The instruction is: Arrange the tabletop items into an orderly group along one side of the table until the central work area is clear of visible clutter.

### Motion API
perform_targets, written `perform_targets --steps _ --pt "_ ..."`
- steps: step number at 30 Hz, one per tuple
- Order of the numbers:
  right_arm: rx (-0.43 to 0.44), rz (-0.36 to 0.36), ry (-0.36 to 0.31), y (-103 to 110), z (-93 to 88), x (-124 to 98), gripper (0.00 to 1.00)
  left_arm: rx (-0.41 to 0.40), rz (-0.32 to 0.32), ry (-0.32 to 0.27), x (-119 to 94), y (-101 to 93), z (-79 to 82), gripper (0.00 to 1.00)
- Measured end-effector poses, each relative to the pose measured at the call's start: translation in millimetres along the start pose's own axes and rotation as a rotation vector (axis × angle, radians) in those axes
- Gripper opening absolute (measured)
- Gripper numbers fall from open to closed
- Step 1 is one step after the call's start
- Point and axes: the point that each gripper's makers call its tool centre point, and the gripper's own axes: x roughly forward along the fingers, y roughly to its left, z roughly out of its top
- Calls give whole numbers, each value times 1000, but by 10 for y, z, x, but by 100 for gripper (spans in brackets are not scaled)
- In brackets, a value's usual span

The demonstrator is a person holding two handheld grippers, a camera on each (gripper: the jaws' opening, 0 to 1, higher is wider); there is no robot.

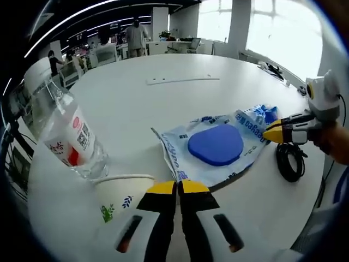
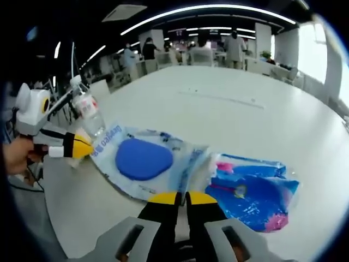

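Left gripper [image 1: 178,188]: jaws pressed together on the near edge of the clear bag [image 1: 218,150]
Right gripper [image 2: 181,198]: jaws clenched at the bag's opposite edge, apparently pinching it
Clear bag: flat on the white table [image 1: 136,103]; blue pad [image 1: 216,144] inside
Water bottle [image 1: 62,128]: tilted, beside a paper cup [image 1: 122,191]
Blue packet [image 2: 253,191]: just beside the bag
Black cable [image 1: 289,162]: coiled near the table edge
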Motion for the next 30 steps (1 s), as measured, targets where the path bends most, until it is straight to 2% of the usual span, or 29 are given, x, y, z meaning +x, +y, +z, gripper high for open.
perform_targets --steps 4,7,9,14,17,21,26,30 --pt "-4 -5 -6 3 15 -11 12 -12 -6 -2 -13 -13 10 0" --pt "11 0 -18 5 50 -31 14 0 -5 -11 -34 -10 22 1" --pt "42 10 -31 15 82 -53 16 -26 -5 -28 -72 7 57 2" --pt "49 22 -69 64 172 -174 21 -43 -1 -77 -175 24 192 5" --pt "76 34 -104 104 218 -296 25 -30 -6 -130 -307 -11 287 11" --pt "84 39 -136 128 220 -468 31 -1 -10 -152 -455 -44 273 21" --pt "131 60 -149 152 172 -638 39 -12 3 -175 -610 -28 254 33" --pt "134 66 -162 185 107 -803 45 -32 6 -194 -733 -29 225 42"
